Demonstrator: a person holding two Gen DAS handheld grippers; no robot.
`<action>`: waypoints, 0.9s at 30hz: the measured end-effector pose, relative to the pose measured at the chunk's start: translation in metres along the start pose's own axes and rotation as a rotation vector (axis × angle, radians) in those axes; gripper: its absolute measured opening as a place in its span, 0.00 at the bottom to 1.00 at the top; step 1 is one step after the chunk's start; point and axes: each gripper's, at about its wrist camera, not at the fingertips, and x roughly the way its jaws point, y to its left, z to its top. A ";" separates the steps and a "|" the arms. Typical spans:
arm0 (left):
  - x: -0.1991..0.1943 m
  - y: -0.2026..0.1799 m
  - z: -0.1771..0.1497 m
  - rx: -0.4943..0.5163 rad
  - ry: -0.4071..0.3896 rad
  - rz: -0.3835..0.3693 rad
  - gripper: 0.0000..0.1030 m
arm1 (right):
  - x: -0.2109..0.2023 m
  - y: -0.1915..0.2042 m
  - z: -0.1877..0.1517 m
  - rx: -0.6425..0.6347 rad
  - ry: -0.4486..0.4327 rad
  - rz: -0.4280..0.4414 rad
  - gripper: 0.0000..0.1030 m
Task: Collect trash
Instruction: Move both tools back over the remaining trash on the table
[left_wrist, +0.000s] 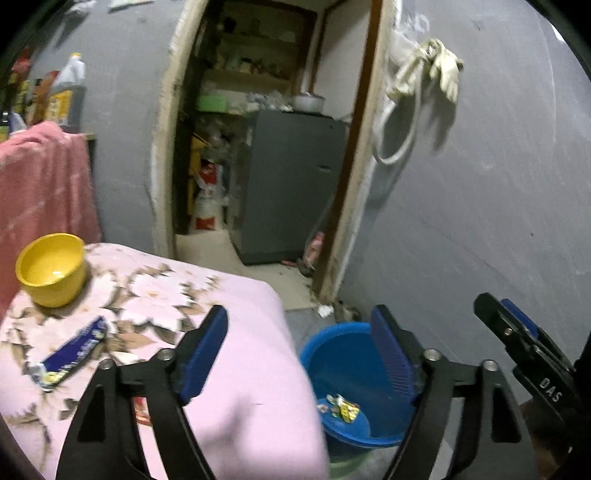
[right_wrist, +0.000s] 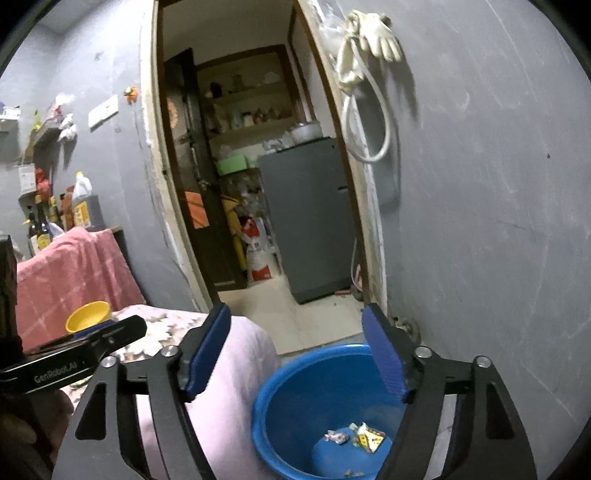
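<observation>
A blue bucket (left_wrist: 354, 373) stands on the floor beside the bed, with a few crumpled wrappers (left_wrist: 341, 406) in its bottom; it also shows in the right wrist view (right_wrist: 314, 398) with the wrappers (right_wrist: 364, 437). A blue-and-white wrapper (left_wrist: 72, 352) and a small red wrapper (left_wrist: 142, 410) lie on the pink floral blanket (left_wrist: 236, 369). My left gripper (left_wrist: 299, 356) is open and empty over the bed's edge and the bucket. My right gripper (right_wrist: 297, 354) is open and empty above the bucket; one of its fingers (left_wrist: 517, 332) shows at the right of the left wrist view.
A yellow bowl (left_wrist: 51, 269) stands on the blanket at far left. A pink towel (left_wrist: 40, 184) hangs behind it, with bottles (left_wrist: 68, 92) beyond. An open doorway (right_wrist: 258, 184) leads to a grey fridge (right_wrist: 310, 218). Gloves (right_wrist: 373, 33) hang on the grey wall.
</observation>
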 end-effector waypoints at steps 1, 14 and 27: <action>-0.007 0.006 0.001 -0.005 -0.017 0.013 0.79 | -0.002 0.007 0.001 -0.006 -0.008 0.005 0.76; -0.089 0.083 -0.001 -0.034 -0.178 0.181 0.96 | -0.015 0.097 0.000 -0.074 -0.080 0.116 1.00; -0.141 0.156 -0.025 -0.049 -0.226 0.326 0.96 | -0.020 0.182 -0.019 -0.158 -0.126 0.246 1.00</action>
